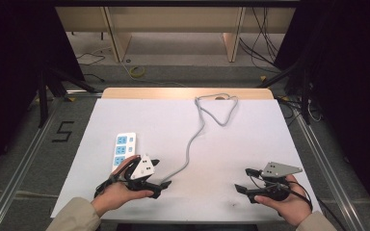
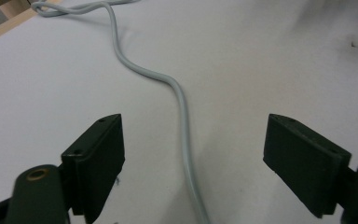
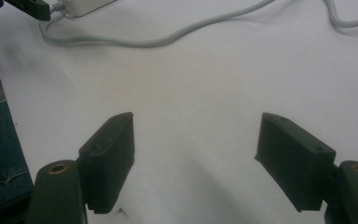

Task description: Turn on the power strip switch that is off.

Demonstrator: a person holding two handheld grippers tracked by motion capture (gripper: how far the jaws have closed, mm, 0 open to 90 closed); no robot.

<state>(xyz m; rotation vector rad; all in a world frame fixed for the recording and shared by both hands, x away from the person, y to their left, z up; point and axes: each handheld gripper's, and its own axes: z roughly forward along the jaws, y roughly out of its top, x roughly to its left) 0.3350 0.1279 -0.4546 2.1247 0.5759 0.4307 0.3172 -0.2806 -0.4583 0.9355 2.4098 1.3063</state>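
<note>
My left claw (image 1: 161, 174) hangs released astride the cord (image 2: 184, 121) just right of the strip (image 1: 124, 148) at the bench's (image 1: 250, 130) near left, ready to pinch it, while my right claw (image 1: 244, 180) waits released, well apart.

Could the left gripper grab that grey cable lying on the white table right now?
Probably yes: the left gripper is open, and the thin grey cable runs across the white table right between its jaws, with nothing in the way.
</note>
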